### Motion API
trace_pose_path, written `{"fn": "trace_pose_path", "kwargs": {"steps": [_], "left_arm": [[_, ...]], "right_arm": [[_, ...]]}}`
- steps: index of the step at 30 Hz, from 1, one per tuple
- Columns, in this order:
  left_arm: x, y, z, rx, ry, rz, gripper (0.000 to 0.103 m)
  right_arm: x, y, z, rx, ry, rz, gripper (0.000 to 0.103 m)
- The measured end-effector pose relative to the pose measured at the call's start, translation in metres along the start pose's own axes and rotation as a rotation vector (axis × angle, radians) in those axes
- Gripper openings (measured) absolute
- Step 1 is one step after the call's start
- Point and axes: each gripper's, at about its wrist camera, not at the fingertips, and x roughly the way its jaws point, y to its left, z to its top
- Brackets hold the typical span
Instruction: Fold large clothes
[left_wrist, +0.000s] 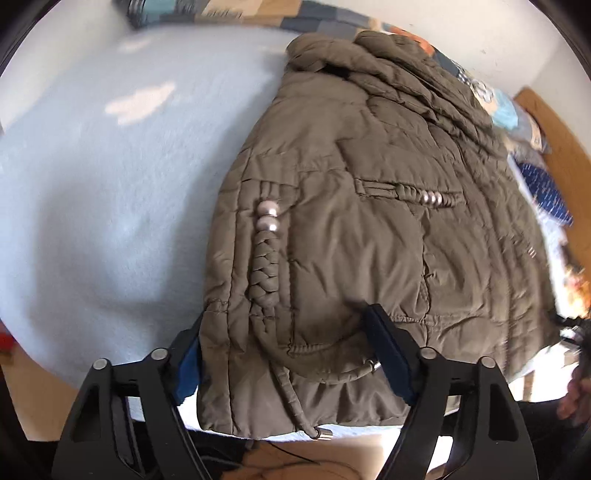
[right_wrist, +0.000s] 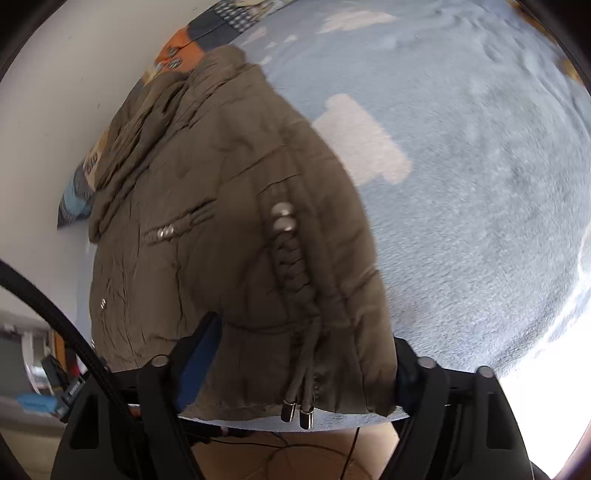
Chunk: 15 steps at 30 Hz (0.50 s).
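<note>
Lying folded on the pale blue bed, the olive padded jacket looks puffy, soft and slippery; left hand-held gripper and right hand-held gripper each straddle the hem, jaws well apart, pads not pressing; best pinch at the hem, minding the dangling cord ends.

Lt-blue fleece blanket on bed, patchwork pillow, white wall.

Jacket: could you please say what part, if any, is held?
Cannot be told: the hem sits inside both the left gripper and right gripper.
</note>
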Motion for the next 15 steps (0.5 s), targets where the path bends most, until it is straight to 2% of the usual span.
{"fn": "trace_pose_path", "kwargs": {"steps": [1,3,4,5,8,12,15], "left_arm": [[-0.002,-0.004,-0.003,0.009,-0.024,0.027,0.075],[-0.005,-0.012,-0.007,0.021,-0.076,0.079,0.067],[-0.008,-0.016,-0.009,0.018,-0.114,0.111,0.065],[-0.010,-0.017,-0.011,0.014,-0.139,0.130,0.064],[-0.010,-0.023,-0.015,0.000,-0.193,0.192,0.064],[-0.005,-0.024,-0.015,-0.006,-0.214,0.255,0.075],[-0.002,-0.024,-0.016,-0.006,-0.231,0.278,0.081]], "right_arm": [[0.000,0.005,-0.001,-0.030,-0.004,-0.028,0.059],[-0.004,0.015,-0.004,-0.087,-0.028,-0.061,0.047],[-0.006,0.019,-0.005,-0.106,-0.040,-0.073,0.036],[-0.009,0.023,-0.007,-0.128,-0.057,-0.086,0.032],[-0.014,0.030,-0.012,-0.159,-0.087,-0.095,0.028],[-0.012,0.027,-0.014,-0.128,-0.091,-0.098,0.029],[-0.006,0.019,-0.007,-0.112,-0.078,-0.105,0.035]]}}
